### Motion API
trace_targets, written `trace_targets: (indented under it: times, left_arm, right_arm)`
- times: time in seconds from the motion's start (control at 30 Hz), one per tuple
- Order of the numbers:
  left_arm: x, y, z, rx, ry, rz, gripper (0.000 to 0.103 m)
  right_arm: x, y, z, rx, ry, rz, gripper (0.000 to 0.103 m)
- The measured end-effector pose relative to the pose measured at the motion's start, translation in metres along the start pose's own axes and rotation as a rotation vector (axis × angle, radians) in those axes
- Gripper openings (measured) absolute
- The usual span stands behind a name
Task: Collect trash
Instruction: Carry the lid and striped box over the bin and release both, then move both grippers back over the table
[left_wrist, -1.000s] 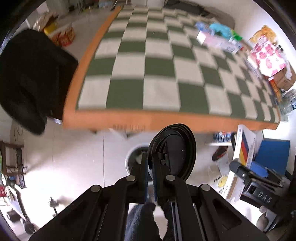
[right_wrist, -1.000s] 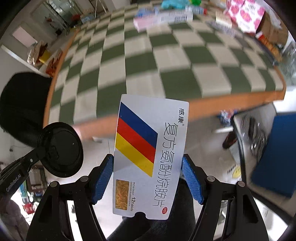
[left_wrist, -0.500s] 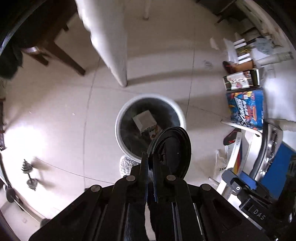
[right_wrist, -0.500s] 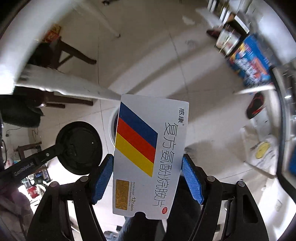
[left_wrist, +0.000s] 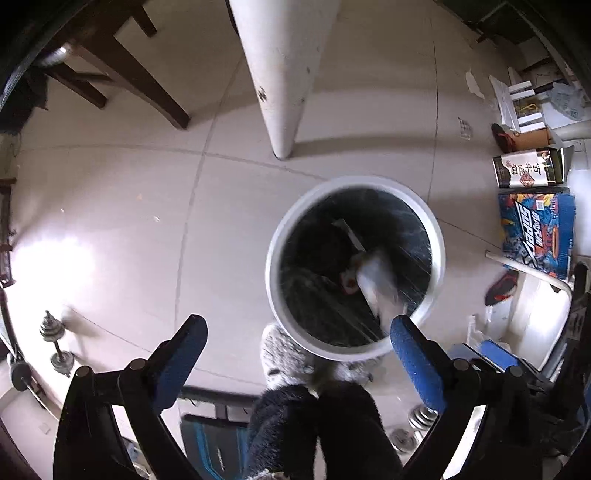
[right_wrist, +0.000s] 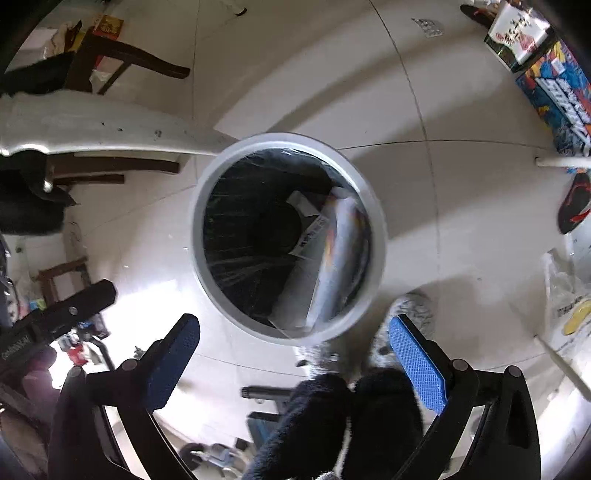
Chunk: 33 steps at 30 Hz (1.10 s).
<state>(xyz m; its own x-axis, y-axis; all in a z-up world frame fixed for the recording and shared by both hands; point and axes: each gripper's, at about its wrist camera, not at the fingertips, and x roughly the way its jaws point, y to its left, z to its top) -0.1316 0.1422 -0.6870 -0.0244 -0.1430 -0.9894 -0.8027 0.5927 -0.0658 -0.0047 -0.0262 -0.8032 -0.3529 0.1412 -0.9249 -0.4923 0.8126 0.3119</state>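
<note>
The step in hand is the drop. Both grippers are hanging over the white trash bin, which is standing on the tiled floor beside a white table leg. The left gripper is pointing down with its jaws opening wide and nothing between them. The right gripper is likewise opening wide and empty, the bin's mouth sitting at about twelve o'clock from its fingertips.

The trash is already inside the black-lined bin: a blurred white medicine box with coloured stripes is lying against the wall at about four o'clock of the opening, apparently still falling or settling. Next, judging by the task, both hands need to be lifting clear and heading for more litter.

The right view is showing a dark round shape deep in the bin, possibly a lid, and the left gripper's black finger at nine o'clock. The left view is showing small dumbbells at eight o'clock, absent from the other.
</note>
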Motion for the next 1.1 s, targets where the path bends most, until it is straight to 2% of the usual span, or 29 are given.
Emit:
trace_targets:
  times: [0.13,0.3,0.4,0.73,1.1]
  left_arm:
    - [-0.022,-0.001,-0.007,0.021,-0.052,0.05,0.102]
    - [-0.053,-0.007,-0.018,0.051,-0.072,0.069,0.102]
    - [-0.072,-0.011,-0.029,0.076,-0.076,0.068,0.102]
    - [-0.158,-0.017,-0.07,0.113,-0.086,0.051,0.102]
    - [-0.278,-0.023,-0.104,0.159,-0.125,0.012,0.102]
  right_arm:
    - [-0.012,0.012,-0.01,-0.033,-0.016,-0.079,0.103]
    - [-0.046,0.027,-0.02,-0.079,-0.06,-0.212,0.103]
    - [-0.069,0.034,-0.028,-0.09,-0.088,-0.251,0.103]
    - [-0.174,0.061,-0.072,-0.099,-0.146,-0.275,0.103]
    - [-0.309,0.104,-0.128,-0.095,-0.208,-0.245,0.103]
